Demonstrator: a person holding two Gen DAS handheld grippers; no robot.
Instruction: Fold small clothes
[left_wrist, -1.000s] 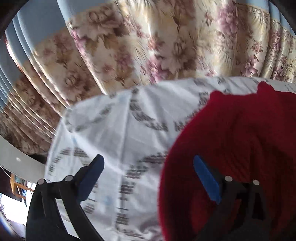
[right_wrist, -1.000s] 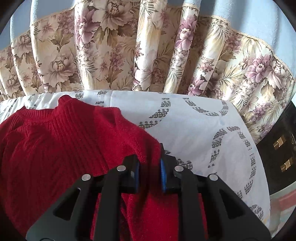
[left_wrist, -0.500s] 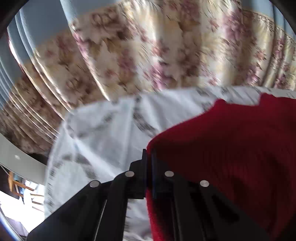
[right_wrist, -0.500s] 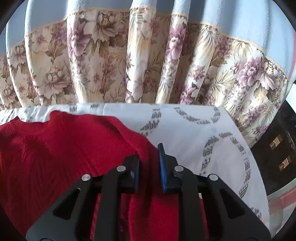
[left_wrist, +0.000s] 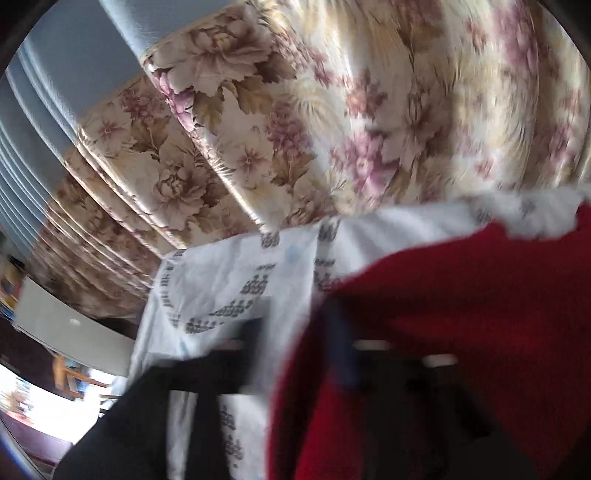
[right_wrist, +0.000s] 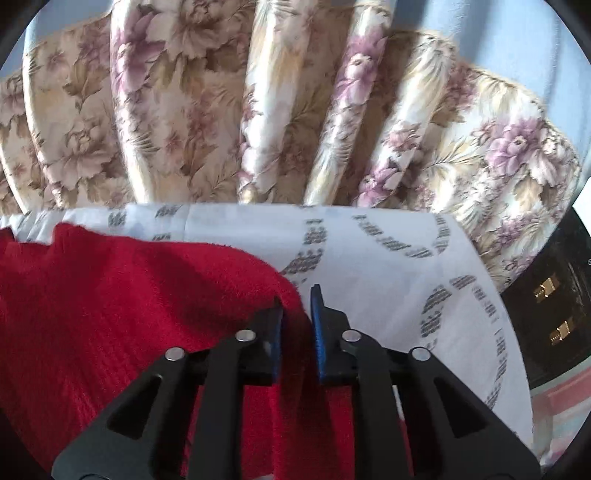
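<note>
A red knit sweater (right_wrist: 122, 306) lies on a table under a white patterned cloth (right_wrist: 373, 254). My right gripper (right_wrist: 297, 317) is shut on the sweater's right edge, with red knit pinched between the blue pads. In the left wrist view the sweater (left_wrist: 461, 325) fills the lower right. My left gripper (left_wrist: 295, 332) is blurred by motion; its fingers stand a little apart with the sweater's left edge between them, and the knit hangs from that grip above the cloth (left_wrist: 221, 273).
Floral curtains (right_wrist: 207, 122) hang right behind the table's far edge. The cloth's right edge drops off beside a dark cabinet (right_wrist: 550, 302). At the left a pale ledge (left_wrist: 66, 325) and a bright window lie beyond the table edge.
My left gripper closed on the sweater's left edge, then lifted and swung with it; its jaws now look slightly parted. My right gripper kept its hold and rose with the right edge.
</note>
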